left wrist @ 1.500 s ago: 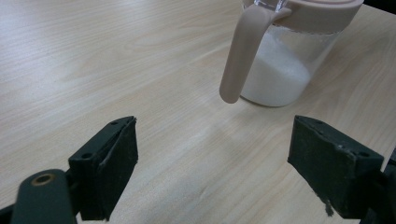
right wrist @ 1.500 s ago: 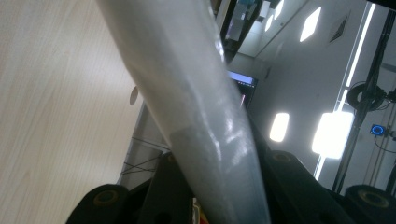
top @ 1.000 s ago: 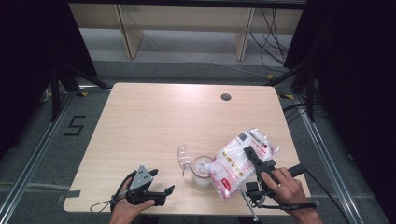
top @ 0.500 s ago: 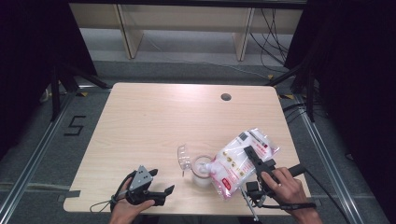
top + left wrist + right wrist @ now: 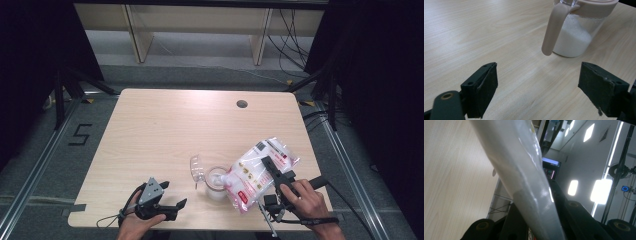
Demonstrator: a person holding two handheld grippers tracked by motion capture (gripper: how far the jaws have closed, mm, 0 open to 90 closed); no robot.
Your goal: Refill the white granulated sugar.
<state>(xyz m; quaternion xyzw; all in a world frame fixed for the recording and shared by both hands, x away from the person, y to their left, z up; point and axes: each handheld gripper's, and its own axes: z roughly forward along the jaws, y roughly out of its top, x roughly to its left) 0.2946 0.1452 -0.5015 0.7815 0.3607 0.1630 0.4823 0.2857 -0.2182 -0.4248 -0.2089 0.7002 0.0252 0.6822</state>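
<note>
Two sets of fingers: one pinching a tilted bag, one idle and wide

Two grippers sit at the near edge of the surface (image 5: 150, 130). The right gripper (image 5: 272, 172), at about 5 o'clock in the high view, has its fingers nearly closed, pinched on a clear plastic bag (image 5: 255, 172) with pink and red print. In the right gripper view the bag's film (image 5: 524, 182) runs up from between the two black fingers, squeezed flat there.

The bag is lifted and tilted. Its long axis runs from about 1 o'clock down to 7 o'clock in the high view: the upper end points toward the far right corner of the surface, and the lower end meets the open top of a clear jar (image 5: 216, 184) near the front middle. The jar holds white powder (image 5: 572, 41) and has a beige rim and handle (image 5: 554, 27); its clear lid (image 5: 196, 168) stands flipped up at its 10 o'clock side.

The left gripper (image 5: 172, 209), at about 7 o'clock, rests low with its fingers (image 5: 482, 92) spread wide and nothing between them, pointing toward the jar, which stands apart from them.
</note>
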